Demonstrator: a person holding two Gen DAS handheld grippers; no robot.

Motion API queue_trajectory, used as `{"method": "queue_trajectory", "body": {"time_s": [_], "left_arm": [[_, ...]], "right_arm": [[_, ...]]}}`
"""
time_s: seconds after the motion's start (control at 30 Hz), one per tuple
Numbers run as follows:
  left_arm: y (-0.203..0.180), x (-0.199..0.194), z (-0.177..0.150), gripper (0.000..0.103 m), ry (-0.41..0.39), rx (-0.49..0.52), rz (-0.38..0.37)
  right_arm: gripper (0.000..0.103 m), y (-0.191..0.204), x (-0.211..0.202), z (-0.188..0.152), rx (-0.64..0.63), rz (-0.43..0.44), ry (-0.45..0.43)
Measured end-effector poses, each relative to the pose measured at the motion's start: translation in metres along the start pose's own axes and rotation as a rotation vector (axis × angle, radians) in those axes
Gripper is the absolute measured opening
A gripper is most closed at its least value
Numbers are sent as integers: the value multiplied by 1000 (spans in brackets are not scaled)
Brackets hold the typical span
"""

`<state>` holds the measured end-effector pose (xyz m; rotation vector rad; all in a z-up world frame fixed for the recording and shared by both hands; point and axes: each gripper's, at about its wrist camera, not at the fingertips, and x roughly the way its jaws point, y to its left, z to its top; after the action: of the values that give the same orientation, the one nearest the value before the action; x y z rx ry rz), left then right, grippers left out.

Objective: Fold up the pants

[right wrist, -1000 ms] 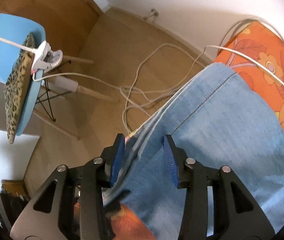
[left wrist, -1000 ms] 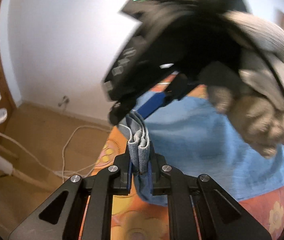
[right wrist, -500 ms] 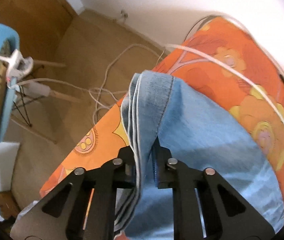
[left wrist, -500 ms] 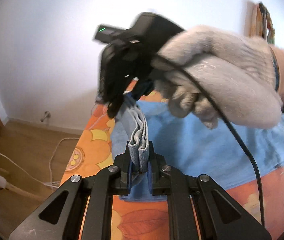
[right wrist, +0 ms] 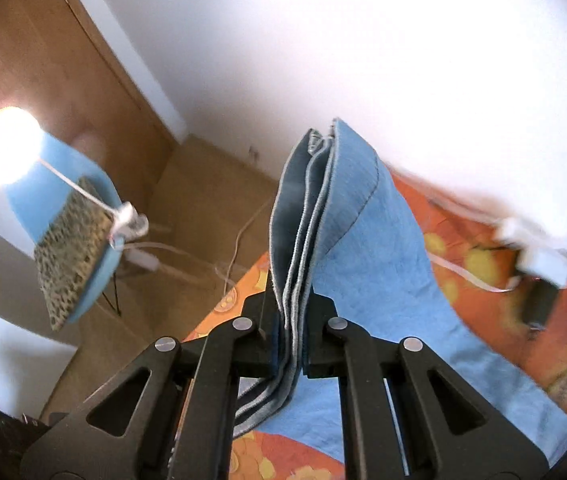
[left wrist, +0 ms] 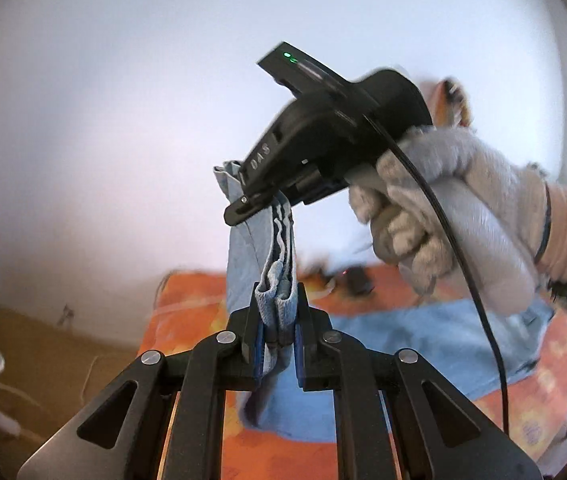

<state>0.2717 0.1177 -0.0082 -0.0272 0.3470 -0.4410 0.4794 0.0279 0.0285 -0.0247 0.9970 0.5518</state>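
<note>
Light blue denim pants (left wrist: 435,344) lie on an orange flowered bedspread (left wrist: 187,308), with one end lifted. My left gripper (left wrist: 277,332) is shut on a bunched hem of the pants. The right gripper (left wrist: 259,204), held by a gloved hand (left wrist: 463,216), clamps the same edge higher up. In the right wrist view my right gripper (right wrist: 289,336) is shut on several stacked denim layers (right wrist: 303,216) that rise above the jaws, and the rest of the pants (right wrist: 395,288) trail down to the bed.
A blue chair with a leopard cushion (right wrist: 71,248) stands left on the wooden floor, with white cables (right wrist: 219,264) around it. A white wall is behind. A small dark device and white cables (right wrist: 539,300) lie on the bedspread at right.
My right gripper closed on the pants' edge. Both grippers lifted the edge up off the bed, so the denim now hangs from them and the wall fills the view.
</note>
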Motion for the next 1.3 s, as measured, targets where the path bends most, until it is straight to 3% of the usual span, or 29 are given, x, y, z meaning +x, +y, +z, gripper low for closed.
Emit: {"method": "queue_trajectory", "body": {"time_s": [0.1,0.4,0.63,0.83,1.03,1.27,1.3], "left_arm": [[-20,-7,19,10,-27,25,-39],[-149,-22,71,10,-94,164,-217],[-246,2,72,10,-74,206,-346],[-340,48,46,10,-1,246,-438],[-437,91,5,10,112,291,-516],[-518,144,-61,10,260,316,-592],[-523,138,-55,10,272,318,-595]], "right_arm": [[7,-4,-59,-6,19,-18,-71],[7,-62,-217,-49,119,-127,-230],[7,-131,-310,-102,197,-168,-299],[7,-212,-333,-163,244,-200,-272],[7,-324,-337,-244,354,-208,-222],[7,-435,-317,-327,456,-217,-131],[7,-449,-316,-339,468,-213,-124]]}}
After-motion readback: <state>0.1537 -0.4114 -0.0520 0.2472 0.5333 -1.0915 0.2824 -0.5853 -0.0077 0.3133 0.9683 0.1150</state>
